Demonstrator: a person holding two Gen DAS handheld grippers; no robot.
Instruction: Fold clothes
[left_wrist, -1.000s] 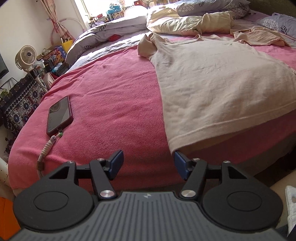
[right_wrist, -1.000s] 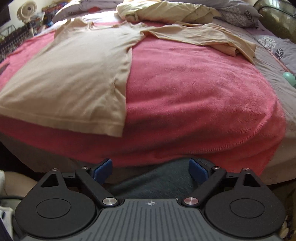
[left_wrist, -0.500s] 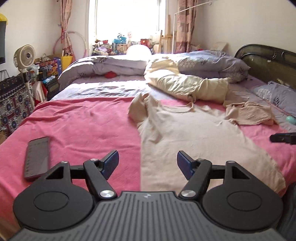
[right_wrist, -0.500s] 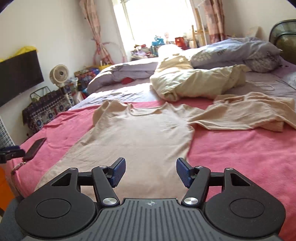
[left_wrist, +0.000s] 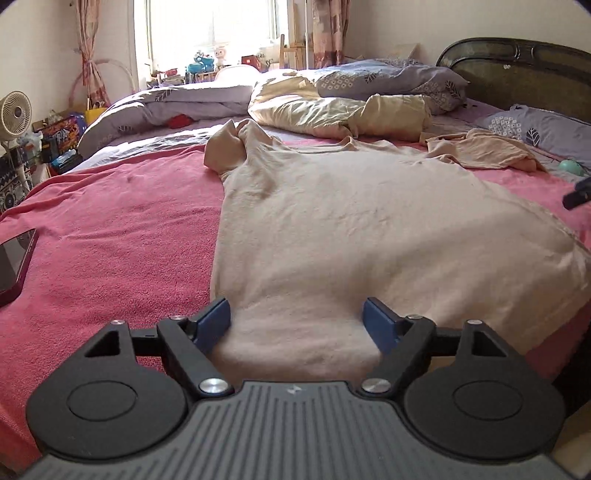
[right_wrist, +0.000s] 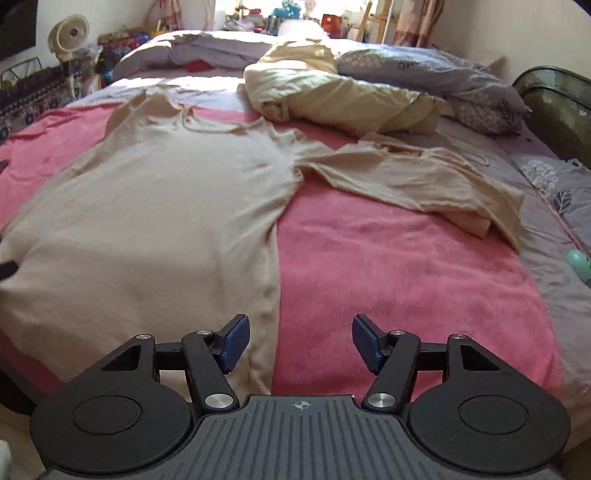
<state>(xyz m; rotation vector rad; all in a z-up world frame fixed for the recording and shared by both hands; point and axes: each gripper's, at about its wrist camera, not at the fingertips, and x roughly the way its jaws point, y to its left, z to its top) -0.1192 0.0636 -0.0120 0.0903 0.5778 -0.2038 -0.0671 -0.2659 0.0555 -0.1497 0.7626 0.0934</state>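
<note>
Hiding the shirt (left_wrist: 351, 229) hem, left gripper (left_wrist: 297, 325) opens (nothing pinched); right gripper (right_wrist: 300, 341) gapes empty.

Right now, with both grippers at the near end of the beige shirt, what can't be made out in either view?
- Beige shirt bottom hem: both views, hidden behind the left gripper and right gripper bodies.
- Phone: left wrist view, cut off by the left edge.
- Teal object: right wrist view, cut by the right edge, unidentifiable.
- Windowsill toys: too small, washed out by backlight.
</note>
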